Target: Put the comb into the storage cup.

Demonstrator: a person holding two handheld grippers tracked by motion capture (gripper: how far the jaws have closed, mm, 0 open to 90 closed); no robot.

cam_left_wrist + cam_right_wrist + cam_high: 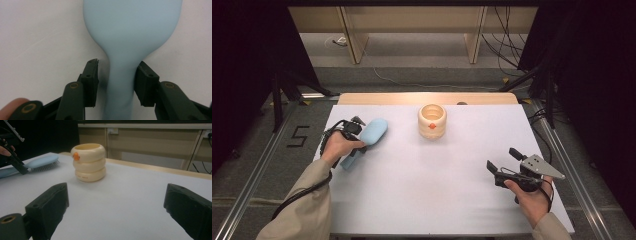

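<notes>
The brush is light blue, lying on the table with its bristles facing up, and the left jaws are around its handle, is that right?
Not quite: the brush lies bristles down, as the right gripper view shows. It is light blue, and the left gripper has its jaws around the handle.

A pale blue brush (368, 136) is laid bristles down on the white tabletop (437, 175) at the far left, its oval head pointed far-right and its narrow handle (120, 85) angled near-left.
</notes>
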